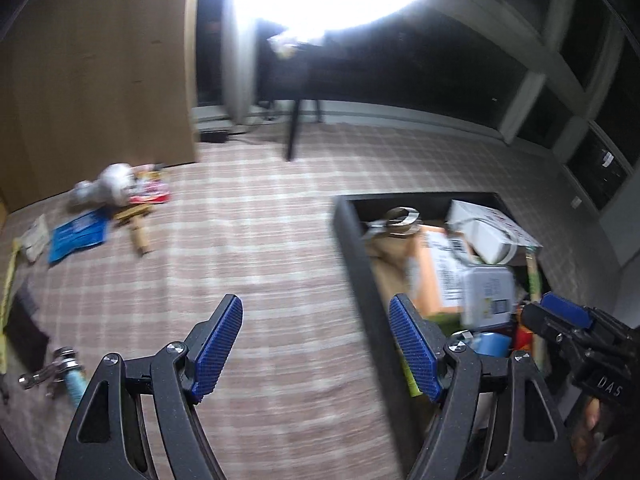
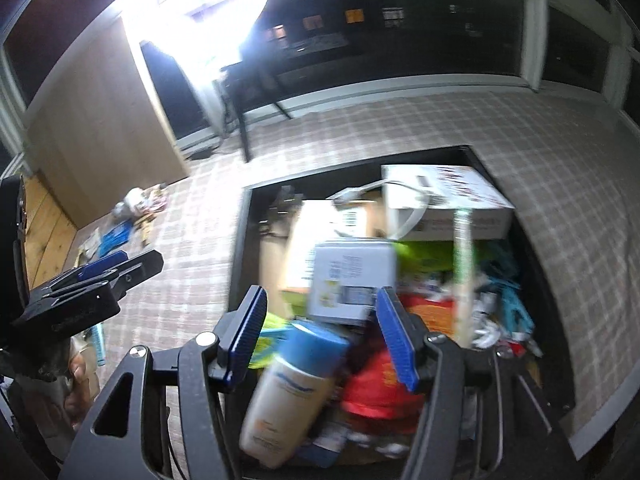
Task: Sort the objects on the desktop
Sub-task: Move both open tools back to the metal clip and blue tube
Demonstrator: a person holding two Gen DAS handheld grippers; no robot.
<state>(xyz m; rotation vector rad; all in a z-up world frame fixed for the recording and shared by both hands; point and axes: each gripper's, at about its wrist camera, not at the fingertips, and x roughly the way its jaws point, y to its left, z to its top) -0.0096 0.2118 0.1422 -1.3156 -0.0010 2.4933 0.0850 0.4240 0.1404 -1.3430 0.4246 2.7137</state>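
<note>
A cream bottle with a blue cap (image 2: pixel 294 392) lay tilted at the near end of a black storage box (image 2: pixel 240 248), just under the right gripper (image 2: pixel 320 336), whose jaws stood apart and empty. It appeared freshly dropped, so that sorting step seemed done. The left gripper (image 1: pixel 316 348), jaws also wide apart, hovered over the checked cloth on the counter (image 1: pixel 260 240). Next likely called for reaching far left, where a blue packet (image 1: pixel 78 236), a red packet (image 1: pixel 150 192) and a wooden piece (image 1: pixel 138 236) lay unsorted. The box looked crowded with cartons.
</note>
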